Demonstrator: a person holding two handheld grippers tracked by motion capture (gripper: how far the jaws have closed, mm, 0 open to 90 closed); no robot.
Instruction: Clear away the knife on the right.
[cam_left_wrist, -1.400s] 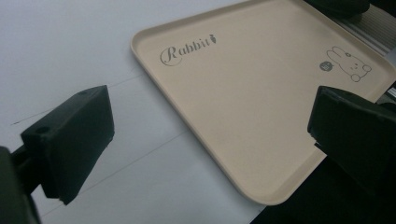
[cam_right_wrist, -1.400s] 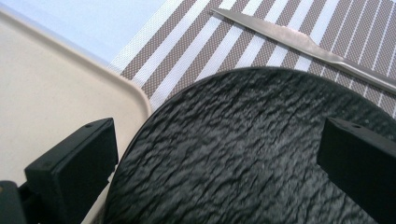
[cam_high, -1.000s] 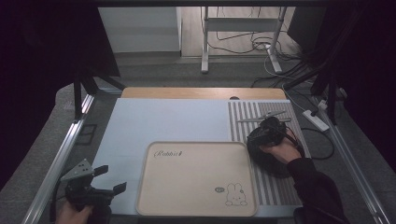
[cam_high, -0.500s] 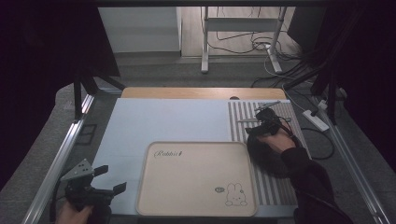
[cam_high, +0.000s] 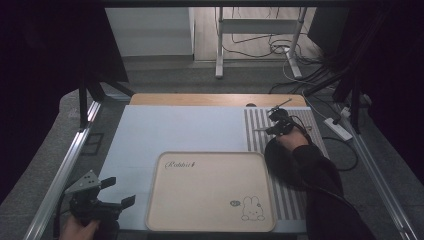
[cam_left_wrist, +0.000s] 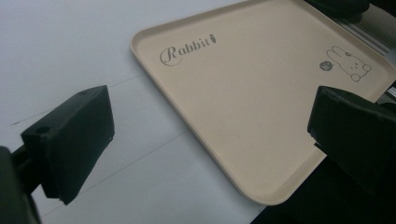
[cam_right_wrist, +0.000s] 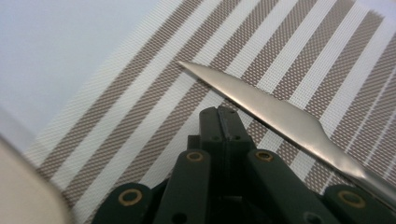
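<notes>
**Knife over striped mat; tray bare; left gripper idle at near corner**

Surroundings: The surface (cam_high: 175, 130) carries a pale blue sheet. A beige tray (cam_high: 210, 192) lies on it at the near centre, printed with "Rabbit" at one corner and a small rabbit drawing at the opposite one; nothing lies in it. A brown-and-white striped mat (cam_high: 257, 135) runs along the right side, its left edge partly under or against the tray; which of the two cannot be told. Cables and a power strip (cam_high: 339, 128) lie on the floor beyond the right rail.

Right gripper (cam_high: 279, 123): over the far part of the striped mat, held by a dark-sleeved arm. In the right gripper view its jaws are pressed together. A silver knife (cam_right_wrist: 275, 112) with a pointed blade lies slantwise just beside the jaw tips, over the mat. Whether the jaws pinch its handle cannot be told.

Left gripper (cam_high: 107, 200): at the near left corner of the surface, beside the tray. Its jaws are spread wide with nothing between them, pointing toward the tray's near edge.
</notes>
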